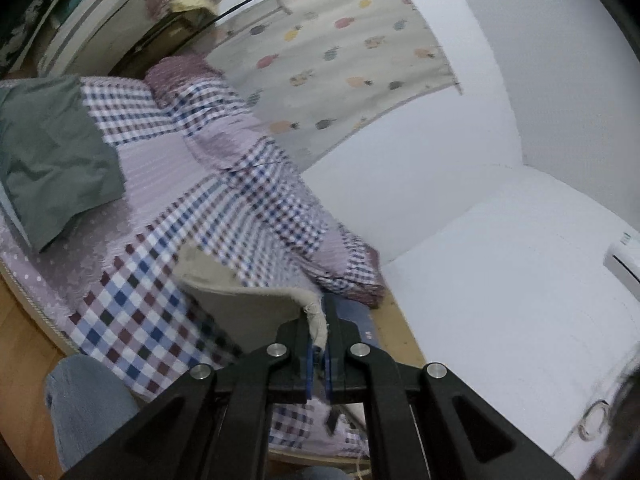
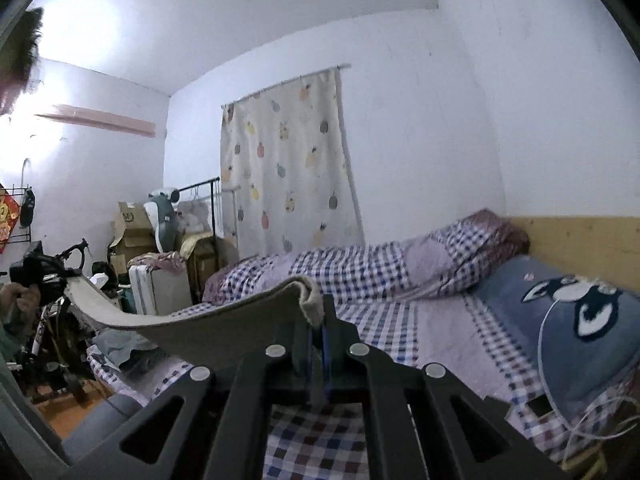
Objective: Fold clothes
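Observation:
A beige garment [image 1: 256, 308] hangs in the air above the bed, stretched between both grippers. My left gripper [image 1: 319, 322] is shut on one corner of it, the hem bunched between the blue pads. In the right wrist view the same beige garment [image 2: 208, 322] sags in a curve from my right gripper [image 2: 316, 316], which is shut on its other corner, out to the left. A dark green garment [image 1: 52, 156] lies flat on the bed at the left. The lower part of the beige garment is hidden behind the gripper frames.
The bed carries a checked purple, blue and white sheet [image 1: 132, 308] and a rolled checked quilt [image 2: 360, 268] along the wall. A blue cartoon pillow [image 2: 568, 320] lies at the headboard. A pineapple-print curtain [image 2: 288, 168], boxes, a suitcase [image 2: 160, 288] and a bicycle crowd the far corner.

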`<state>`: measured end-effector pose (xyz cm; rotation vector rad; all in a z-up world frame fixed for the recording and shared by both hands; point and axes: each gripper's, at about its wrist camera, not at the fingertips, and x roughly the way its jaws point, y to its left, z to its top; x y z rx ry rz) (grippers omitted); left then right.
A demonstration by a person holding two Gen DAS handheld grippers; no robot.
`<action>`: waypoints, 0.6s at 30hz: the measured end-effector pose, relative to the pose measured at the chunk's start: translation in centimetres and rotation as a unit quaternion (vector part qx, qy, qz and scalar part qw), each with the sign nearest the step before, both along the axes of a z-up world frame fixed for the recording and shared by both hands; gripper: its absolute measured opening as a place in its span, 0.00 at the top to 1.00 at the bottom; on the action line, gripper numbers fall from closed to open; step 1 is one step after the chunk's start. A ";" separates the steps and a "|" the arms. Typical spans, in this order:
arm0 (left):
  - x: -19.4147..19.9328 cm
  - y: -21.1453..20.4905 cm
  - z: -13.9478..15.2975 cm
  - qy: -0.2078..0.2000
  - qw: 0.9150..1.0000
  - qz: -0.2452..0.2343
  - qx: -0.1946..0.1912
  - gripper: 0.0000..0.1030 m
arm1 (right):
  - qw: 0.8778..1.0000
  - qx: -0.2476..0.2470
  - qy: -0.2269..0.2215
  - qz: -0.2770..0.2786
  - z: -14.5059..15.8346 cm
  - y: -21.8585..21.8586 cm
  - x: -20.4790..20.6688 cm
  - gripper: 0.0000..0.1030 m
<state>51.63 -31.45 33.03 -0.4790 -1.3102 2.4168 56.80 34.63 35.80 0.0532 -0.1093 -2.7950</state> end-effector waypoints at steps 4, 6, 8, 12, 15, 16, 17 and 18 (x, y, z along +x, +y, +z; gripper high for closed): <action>-0.4 0.7 1.0 -0.002 1.000 -0.009 -0.007 0.99 | 0.999 -0.010 -0.031 -0.013 -0.2 0.6 -2.1 0.98; -1.9 0.8 0.9 -0.019 1.000 -0.009 -0.010 0.99 | 0.999 -0.015 -0.048 -0.020 -0.3 0.9 -3.3 0.98; -4.1 0.9 0.6 -0.042 0.999 -0.010 -0.010 0.99 | 0.997 -0.020 -0.065 -0.026 -0.5 1.1 -4.5 0.98; -9.0 1.2 -0.2 -0.083 0.996 -0.013 -0.009 0.99 | 0.993 -0.018 -0.114 -0.031 -1.4 1.0 -9.7 0.98; -12.9 1.4 -0.4 -0.107 0.994 -0.014 -0.013 0.99 | 0.989 -0.012 -0.144 -0.030 -1.9 0.8 -13.7 0.98; -14.3 1.4 -0.6 -0.116 0.993 -0.014 -0.014 0.99 | 0.988 -0.009 -0.154 -0.032 -1.9 0.6 -15.1 0.98; -15.8 1.4 -0.8 -0.124 0.992 -0.013 -0.015 0.99 | 0.986 -0.007 -0.162 -0.032 -2.0 0.4 -16.5 0.98; -17.1 1.3 -0.9 -0.132 0.991 -0.012 -0.018 0.99 | 0.985 -0.004 -0.170 -0.031 -2.0 0.3 -18.0 0.98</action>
